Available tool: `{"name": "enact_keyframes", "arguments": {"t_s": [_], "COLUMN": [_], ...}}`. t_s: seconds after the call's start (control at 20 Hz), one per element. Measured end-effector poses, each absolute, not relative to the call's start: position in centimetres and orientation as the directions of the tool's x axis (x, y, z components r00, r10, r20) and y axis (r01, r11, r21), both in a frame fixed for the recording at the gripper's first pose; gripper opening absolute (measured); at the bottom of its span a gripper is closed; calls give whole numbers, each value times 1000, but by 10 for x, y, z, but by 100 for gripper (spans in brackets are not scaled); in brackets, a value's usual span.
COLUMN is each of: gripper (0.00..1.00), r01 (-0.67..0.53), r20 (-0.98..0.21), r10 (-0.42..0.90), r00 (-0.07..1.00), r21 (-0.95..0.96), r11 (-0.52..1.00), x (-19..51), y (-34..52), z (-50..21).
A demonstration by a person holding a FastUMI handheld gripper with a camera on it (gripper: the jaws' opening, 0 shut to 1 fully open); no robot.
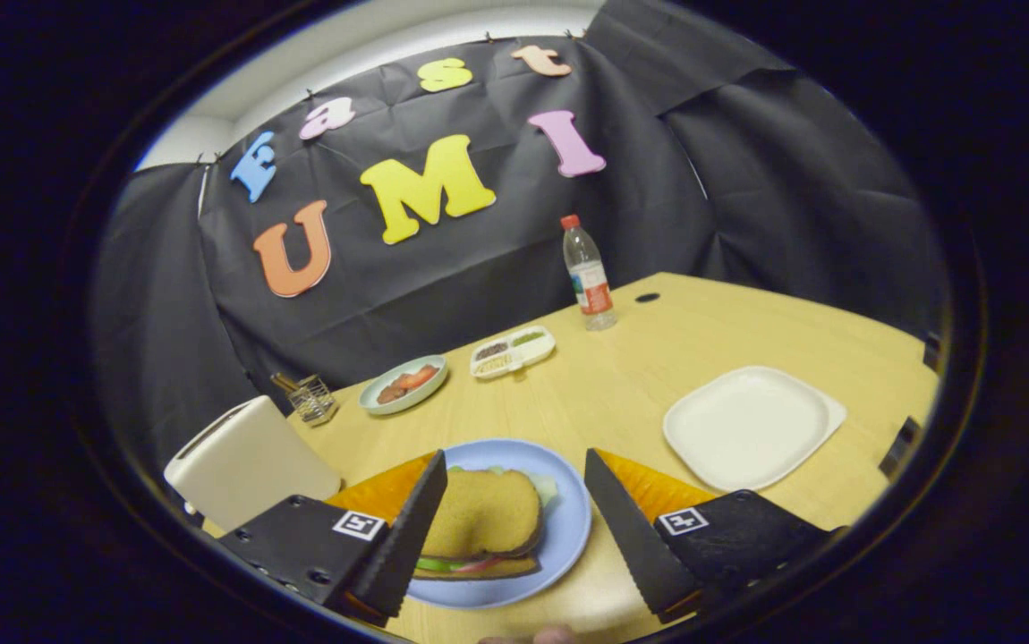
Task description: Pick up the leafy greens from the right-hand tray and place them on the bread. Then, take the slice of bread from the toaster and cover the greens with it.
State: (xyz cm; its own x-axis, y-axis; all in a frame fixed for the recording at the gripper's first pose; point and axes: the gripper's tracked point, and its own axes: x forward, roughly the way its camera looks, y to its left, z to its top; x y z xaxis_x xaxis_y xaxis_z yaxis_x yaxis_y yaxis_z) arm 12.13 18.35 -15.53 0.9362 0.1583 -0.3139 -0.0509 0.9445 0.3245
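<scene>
While the gripper [514, 514] hangs over the near edge of the wooden table [622, 385], its two fingers stand spread wide with nothing pinched, and the blue plate [568, 528] sits between them. On that plate rests a closed sandwich: the top slice of bread [483, 514], brown and slightly domed, covers the leafy greens [543, 486], which peek out pale green at its far edge and again along the near side with a strip of something pink above the bottom slice. Off to the right, beyond the right finger, lies a white square tray [752, 427], bare. Further back a small green dish [404, 385] holds reddish slices, and just beside it a white divided tray [513, 351] carries dark and green bits in separate compartments. A white toaster [246, 461] stands to the left, near a clear holder [310, 398], and a water bottle [588, 273] stands by the back wall.
</scene>
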Motion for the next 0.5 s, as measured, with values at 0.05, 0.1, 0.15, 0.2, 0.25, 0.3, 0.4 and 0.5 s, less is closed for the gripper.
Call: {"name": "enact_keyframes", "arguments": {"t_s": [0.05, 0.1, 0.15, 0.2, 0.25, 0.3, 0.4, 0.5], "gripper": [96, 96, 96, 96, 95, 95, 95, 96], "r01": [-62, -72, -84, -90, -93, -92, -97, -95], "r20": [-274, -236, -202, -167, -135, -107, -59, -25], "r10": [143, 133, 128, 122, 114, 107, 104, 97], "r00": [951, 963, 971, 978, 984, 989, 993, 995], "r21": [285, 249, 217, 185, 154, 132, 107, 78], "r11": [957, 966, 973, 979, 984, 987, 990, 992], "x": [120, 118, 115, 111, 107, 103, 98, 88], "y": [175, 168, 160, 151, 141, 132, 120, 105], "z": [-141, -126, -110, -94, -78, -61, -31, -7]}}
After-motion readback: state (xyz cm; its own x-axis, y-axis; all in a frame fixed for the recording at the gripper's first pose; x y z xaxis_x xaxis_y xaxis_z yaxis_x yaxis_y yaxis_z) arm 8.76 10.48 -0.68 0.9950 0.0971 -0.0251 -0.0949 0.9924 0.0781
